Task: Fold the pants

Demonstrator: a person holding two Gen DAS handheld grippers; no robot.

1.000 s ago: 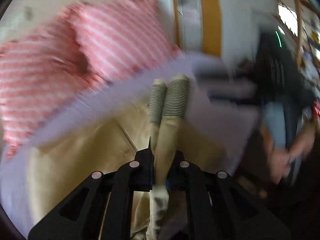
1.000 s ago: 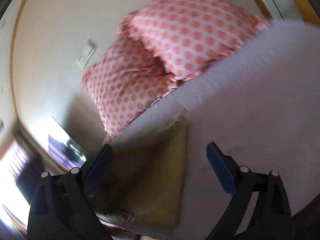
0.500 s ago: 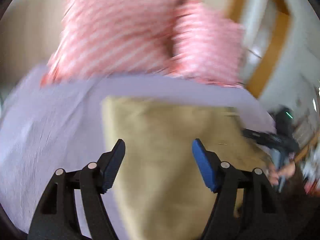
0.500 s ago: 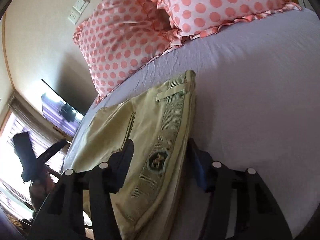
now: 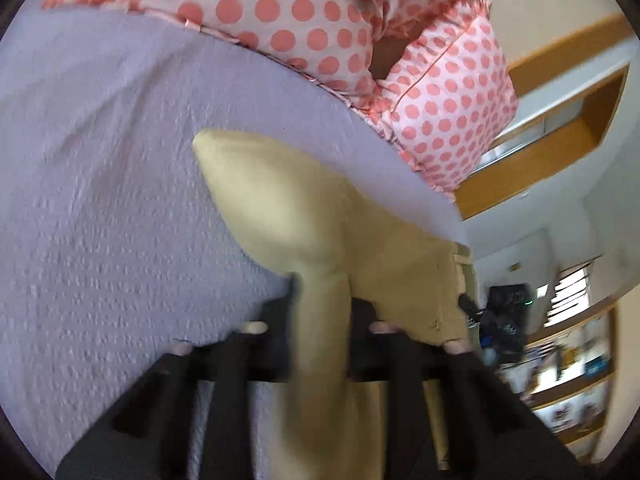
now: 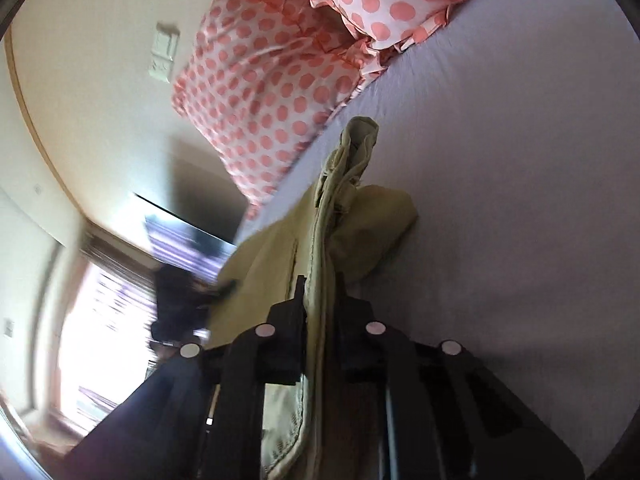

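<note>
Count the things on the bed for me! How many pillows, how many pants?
Polka-dot pillows: 2
Tan pants: 1
Total: 3

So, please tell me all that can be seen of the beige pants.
The pants are pale khaki, a cotton-like woven cloth, with stitched seams and a waistband with a belt loop. They lie partly on the lilac bedsheet, near the polka-dot pillows. The left gripper and right gripper each pinch a bunched fold, lifting it off the sheet.
</note>
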